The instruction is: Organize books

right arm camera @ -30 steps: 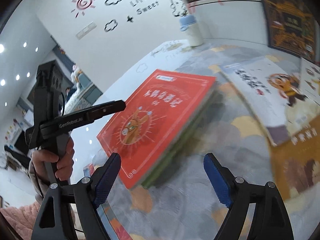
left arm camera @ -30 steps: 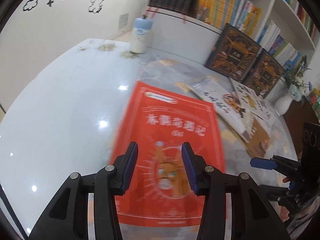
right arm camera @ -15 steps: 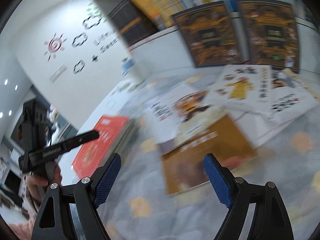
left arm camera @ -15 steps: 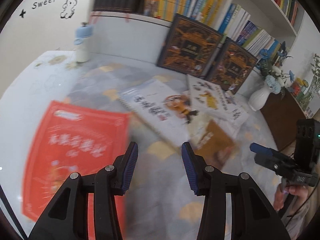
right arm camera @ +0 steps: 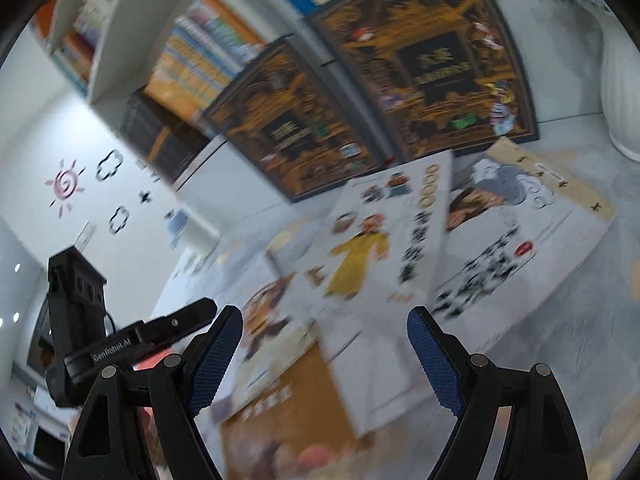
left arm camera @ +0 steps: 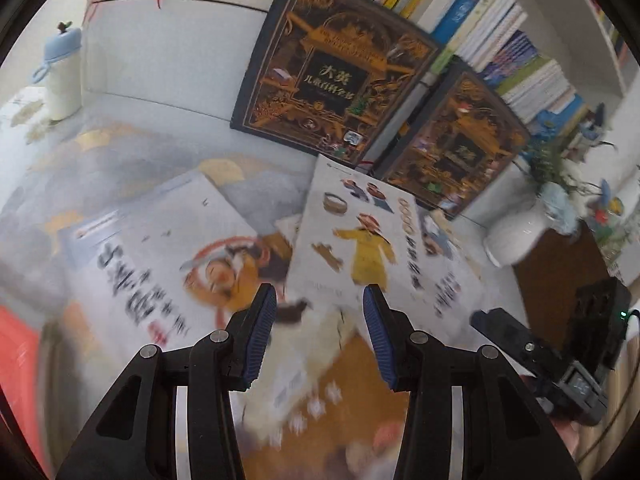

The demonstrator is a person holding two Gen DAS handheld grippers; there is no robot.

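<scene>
Both grippers, left (left arm camera: pixel 319 320) and right (right arm camera: pixel 325 342), hover jaws apart, empty, over scattered books (left arm camera: pixel 360 248).

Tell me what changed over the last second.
Both grippers swung right, away from the red book, now at the left view's edge, toward the brown book and the yellow-robed figure's book. Nothing was grasped or released. Left gripper and right gripper stayed open; the books lie unmoved.

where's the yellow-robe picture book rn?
The yellow-robe picture book lies flat on the table, centre of both wrist views, ahead of the open left gripper, its far edge beside the dark ornate books leaning on the shelf.
</scene>
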